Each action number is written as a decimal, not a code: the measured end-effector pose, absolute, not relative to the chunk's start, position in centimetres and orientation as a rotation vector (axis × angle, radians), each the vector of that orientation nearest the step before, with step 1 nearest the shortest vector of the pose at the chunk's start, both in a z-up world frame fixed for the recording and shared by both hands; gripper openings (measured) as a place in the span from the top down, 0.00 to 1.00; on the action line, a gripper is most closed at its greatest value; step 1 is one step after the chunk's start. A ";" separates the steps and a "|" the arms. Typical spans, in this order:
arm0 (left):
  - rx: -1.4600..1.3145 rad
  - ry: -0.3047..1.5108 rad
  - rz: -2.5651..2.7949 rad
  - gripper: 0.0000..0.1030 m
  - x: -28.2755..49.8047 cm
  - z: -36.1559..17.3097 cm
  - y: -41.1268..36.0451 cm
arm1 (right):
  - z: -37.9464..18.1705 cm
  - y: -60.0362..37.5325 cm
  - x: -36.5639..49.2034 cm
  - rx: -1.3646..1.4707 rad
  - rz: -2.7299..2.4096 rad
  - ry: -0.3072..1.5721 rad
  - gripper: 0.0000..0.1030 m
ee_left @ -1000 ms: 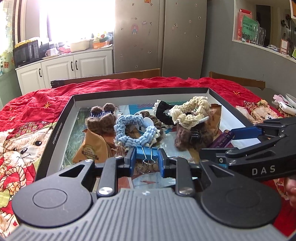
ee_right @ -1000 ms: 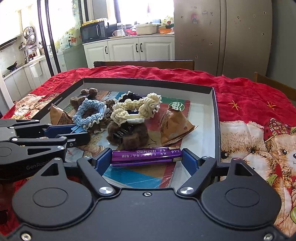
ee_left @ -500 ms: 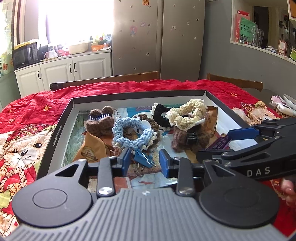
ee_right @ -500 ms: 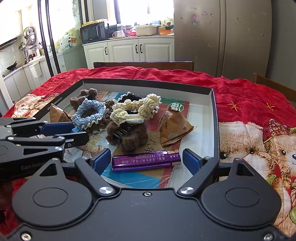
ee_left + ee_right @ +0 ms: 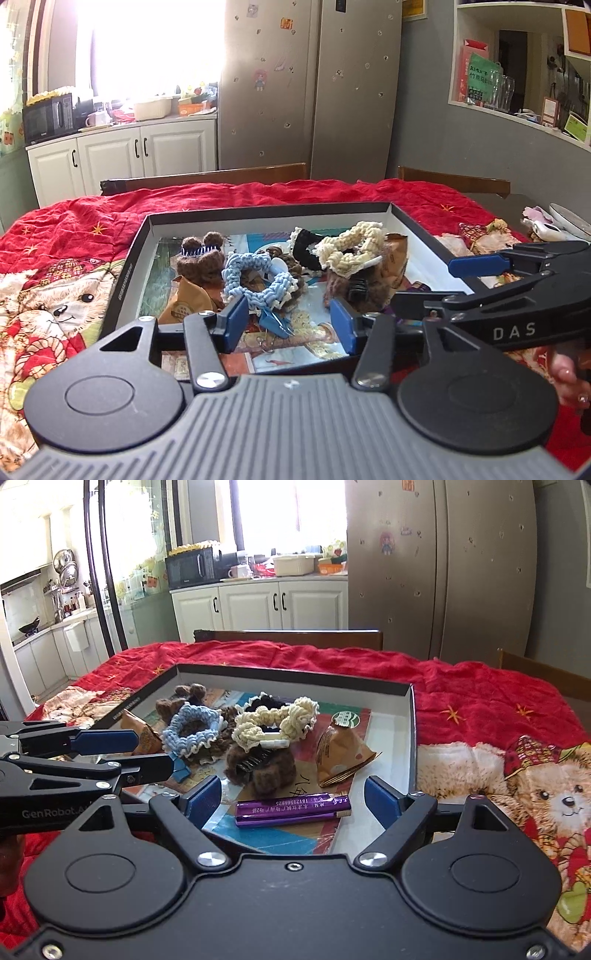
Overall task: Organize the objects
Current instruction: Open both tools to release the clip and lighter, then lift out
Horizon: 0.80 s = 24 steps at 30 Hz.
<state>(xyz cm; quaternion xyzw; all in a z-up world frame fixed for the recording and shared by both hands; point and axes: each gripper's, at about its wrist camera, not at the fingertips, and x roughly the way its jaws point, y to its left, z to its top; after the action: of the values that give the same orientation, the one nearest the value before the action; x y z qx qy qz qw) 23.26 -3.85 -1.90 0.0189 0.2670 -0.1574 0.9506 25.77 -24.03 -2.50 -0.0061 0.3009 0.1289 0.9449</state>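
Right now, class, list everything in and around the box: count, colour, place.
box: one, black rim, on the red blanket
blanket: one, red with bears, under the box
knitted scrunchies: blue, cream, black, mid-box
brown furry clips: two, back left, centre
snack packets: two, brown, right, left
lighter: one, purple, near edge
binder clip: one, blue, near edge
left tongs: just opening, nothing gripped
right tongs: open, lighter lying free between
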 end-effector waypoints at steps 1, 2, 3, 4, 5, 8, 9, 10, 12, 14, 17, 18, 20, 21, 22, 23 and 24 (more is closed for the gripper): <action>0.042 0.539 -0.325 0.35 22.9 -1.7 -3.8 | -2.3 -24.1 25.4 -0.015 0.263 0.609 0.18; 0.047 0.536 -0.329 0.35 22.6 -1.5 -3.8 | -2.1 -24.1 25.0 -0.020 0.265 0.605 0.18; 0.051 0.533 -0.333 0.35 22.3 -1.4 -3.7 | -1.9 -24.2 24.6 -0.024 0.267 0.602 0.18; 0.056 0.531 -0.339 0.35 22.0 -1.2 -3.7 | -1.6 -24.2 24.2 -0.030 0.271 0.600 0.18; 0.059 0.530 -0.342 0.35 21.6 -1.0 -3.6 | -1.5 -24.2 23.8 -0.038 0.273 0.598 0.18; 0.060 0.527 -0.352 0.34 20.7 -0.6 -3.1 | -1.1 -24.2 22.4 -0.058 0.286 0.594 0.18; 0.061 0.528 -0.359 0.34 20.3 -0.5 -2.9 | -1.0 -24.2 21.9 -0.063 0.293 0.593 0.18; 0.066 0.529 -0.368 0.33 19.9 -0.4 -2.7 | -0.9 -24.2 21.4 -0.064 0.302 0.593 0.18; 0.086 0.532 -0.388 0.32 19.1 -0.5 -2.5 | -0.8 -24.2 20.5 -0.064 0.323 0.600 0.18; 0.120 0.539 -0.413 0.32 18.2 -0.8 -2.1 | -1.0 -24.1 19.4 -0.070 0.342 0.613 0.18; 0.137 0.567 -0.466 0.32 17.0 -1.4 -1.5 | -1.5 -23.6 17.9 -0.092 0.365 0.632 0.18; 0.136 0.581 -0.493 0.32 16.7 -1.6 -1.3 | -1.8 -23.4 17.5 -0.104 0.371 0.637 0.18; 0.144 0.598 -0.541 0.32 15.9 -2.1 -0.9 | -2.3 -23.0 16.6 -0.123 0.382 0.641 0.18; 0.160 0.602 -0.558 0.32 15.5 -2.3 -0.8 | -2.6 -22.8 16.3 -0.131 0.390 0.645 0.18; 0.179 0.601 -0.571 0.32 15.2 -2.5 -0.8 | -2.9 -22.7 16.1 -0.137 0.398 0.650 0.18; 0.199 0.601 -0.584 0.32 14.8 -2.8 -0.9 | -3.3 -22.6 15.9 -0.141 0.405 0.654 0.18; 0.212 0.603 -0.600 0.32 14.6 -3.0 -0.9 | -3.6 -22.5 15.8 -0.142 0.411 0.659 0.18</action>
<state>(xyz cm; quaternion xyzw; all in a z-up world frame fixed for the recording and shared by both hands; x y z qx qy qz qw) 14.57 -0.90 -3.01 0.1028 0.2921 -0.2904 0.9054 15.79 -22.48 -3.55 -0.0690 0.3209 0.2002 0.9232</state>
